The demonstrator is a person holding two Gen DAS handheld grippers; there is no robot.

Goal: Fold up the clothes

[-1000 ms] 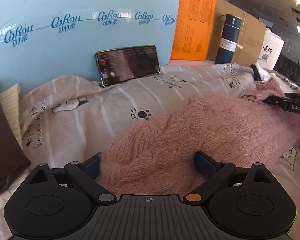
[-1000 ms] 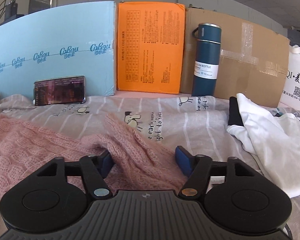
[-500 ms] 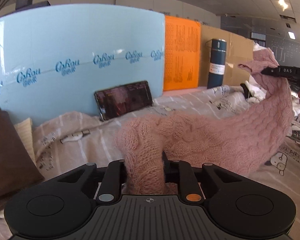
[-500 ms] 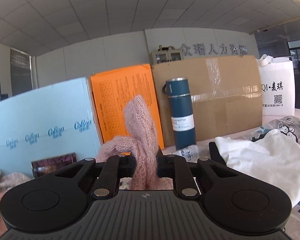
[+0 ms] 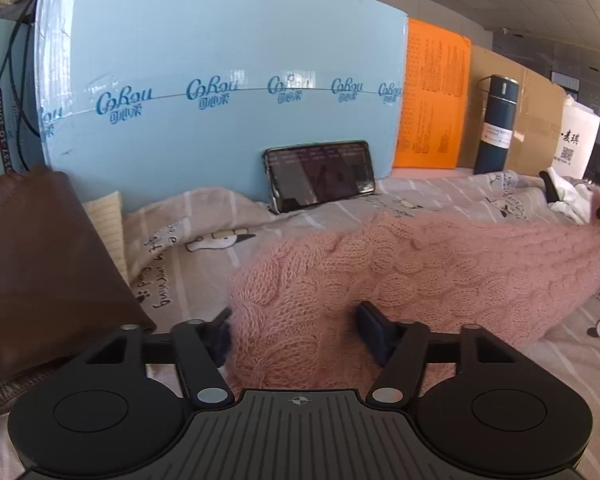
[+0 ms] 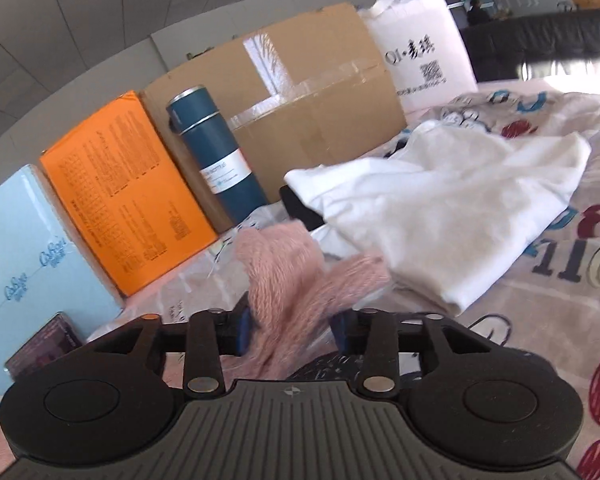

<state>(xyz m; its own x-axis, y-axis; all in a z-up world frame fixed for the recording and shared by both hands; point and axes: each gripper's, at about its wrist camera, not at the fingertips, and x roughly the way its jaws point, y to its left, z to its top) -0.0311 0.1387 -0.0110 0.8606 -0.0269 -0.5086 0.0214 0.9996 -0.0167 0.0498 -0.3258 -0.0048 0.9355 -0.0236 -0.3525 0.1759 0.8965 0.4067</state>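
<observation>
My left gripper (image 5: 296,332) has just been opening: its jaws stand apart with the pink sweater (image 5: 400,276) bunched between them, no longer pinched. The sweater stretches from lower centre to the right edge of the left view, over the printed sheet (image 5: 204,256). My right gripper (image 6: 292,330) has also just been opening, released, with a sweater end loose between its jaws at centre, near a white shirt (image 6: 452,216).

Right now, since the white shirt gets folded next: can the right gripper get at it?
Probably yes: the white shirt lies just beyond the open right gripper, only the pink sweater lying between its fingers.
</observation>
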